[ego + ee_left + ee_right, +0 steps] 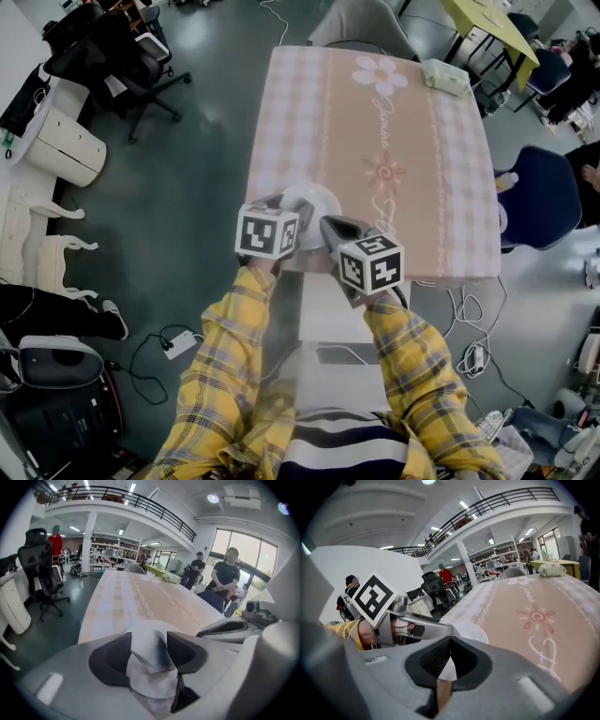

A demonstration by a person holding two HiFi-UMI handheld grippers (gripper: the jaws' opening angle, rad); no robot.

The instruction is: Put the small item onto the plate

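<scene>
Left gripper view tells most of it tbh; the left tool [149, 641] has its jaws standing well apart, and a small whitish item [145, 660] with a dark smear sits in the gap, neither pad pressing on it as far as I can see; right behind it is the white plate [152, 625], so I'd call this the drop-off step, with the item let go over the plate near the front edge of the tabletop [375, 122]; whether it's actually resting flat on the plate I can't tell. The right tool [449, 641] is closed tip to tip with nothing in it, hanging just beside the plate. Next move, my guess: back the left tool straight off without a pad dragging the item along or nudging the plate; then check the item is sitting on the plate. Count: one plate, one small item, two tools, one tabletop, plus one pale green bundle [445, 75] at the far end, well apart from everything.
</scene>
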